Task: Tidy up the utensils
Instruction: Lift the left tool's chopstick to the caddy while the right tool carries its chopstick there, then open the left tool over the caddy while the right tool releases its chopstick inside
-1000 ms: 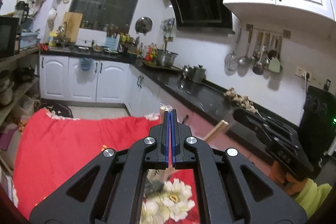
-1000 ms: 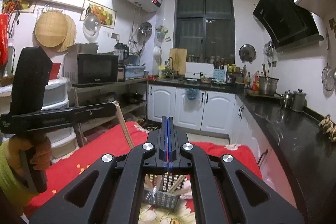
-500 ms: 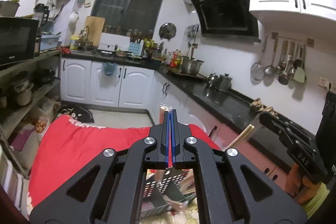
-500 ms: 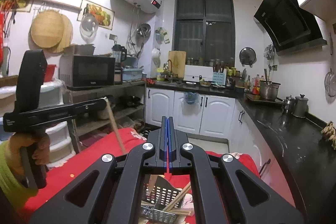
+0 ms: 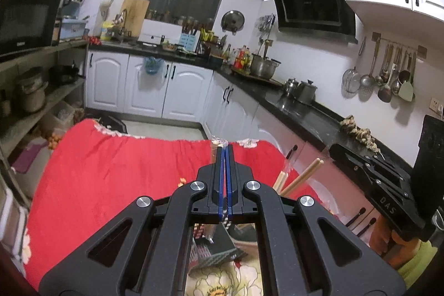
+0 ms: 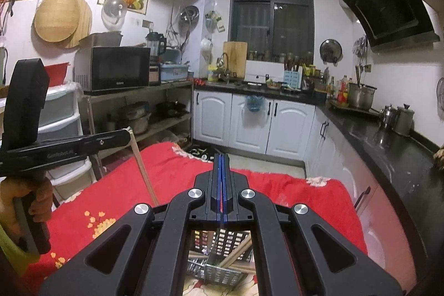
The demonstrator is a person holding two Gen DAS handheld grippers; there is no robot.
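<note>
Basket (image 6: 219, 267) largely hidden under clenched right tongs (image 6: 222, 157); left tongs (image 5: 225, 150) pinch wrapped chopsticks (image 5: 216, 146).

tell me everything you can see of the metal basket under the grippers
The basket is a perforated silvery metal utensil holder with a grid of small holes. It lies tipped on its side on the flowered part of the red cloth, mostly hidden behind the gripper frames. Wooden chopsticks lie across and inside it at angles. The left wrist view shows its dark underside. No gripper can be seen touching it.
</note>
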